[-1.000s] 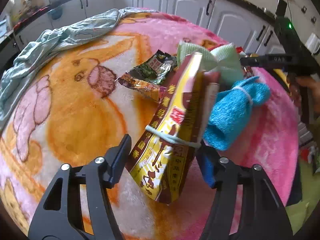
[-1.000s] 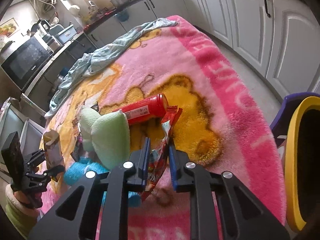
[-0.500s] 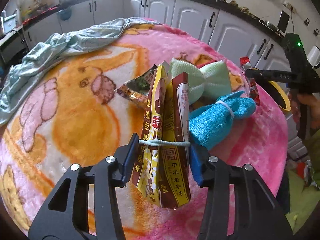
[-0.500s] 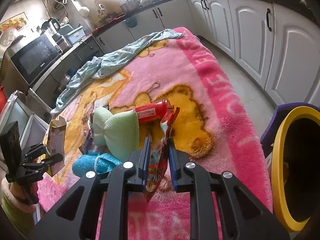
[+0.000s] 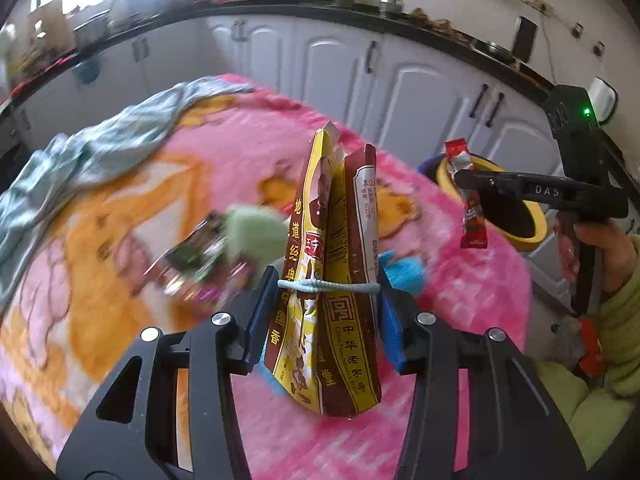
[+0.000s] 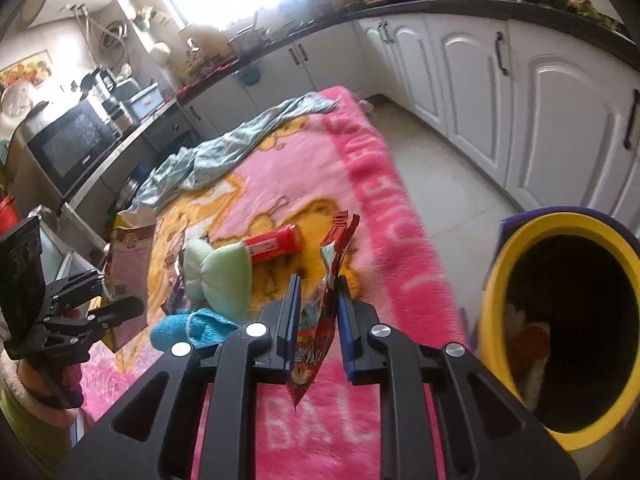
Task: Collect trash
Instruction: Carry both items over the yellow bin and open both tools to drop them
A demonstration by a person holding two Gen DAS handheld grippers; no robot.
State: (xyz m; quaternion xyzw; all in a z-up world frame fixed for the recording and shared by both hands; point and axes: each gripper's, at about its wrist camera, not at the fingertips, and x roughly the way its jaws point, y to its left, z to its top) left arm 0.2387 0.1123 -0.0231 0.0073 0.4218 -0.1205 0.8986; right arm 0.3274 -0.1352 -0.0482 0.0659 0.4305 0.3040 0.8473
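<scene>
My left gripper [image 5: 326, 312] is shut on a yellow-and-brown food carton [image 5: 332, 280] tied with white string, held upright above the pink blanket. It also shows in the right wrist view [image 6: 130, 276]. My right gripper [image 6: 318, 312] is shut on a red snack wrapper [image 6: 320, 320], held above the blanket's edge beside the yellow-rimmed trash bin [image 6: 560, 232]. The wrapper [image 5: 470, 208] and bin [image 5: 532, 228] also show in the left wrist view. A red tube [image 6: 274, 242] and a crumpled foil wrapper [image 5: 188, 256] lie on the blanket.
A green sponge [image 6: 224, 276] and a blue rolled towel [image 6: 188, 328] lie on the blanket [image 6: 360, 152]. A pale green cloth [image 6: 236, 148] lies at its far end. White cabinets [image 6: 472, 64] stand beyond a strip of tiled floor.
Both grippers have lifted higher with their loads. The left carton went from tilted to upright. The right gripper has moved toward the bin, which now fills more of its view.
</scene>
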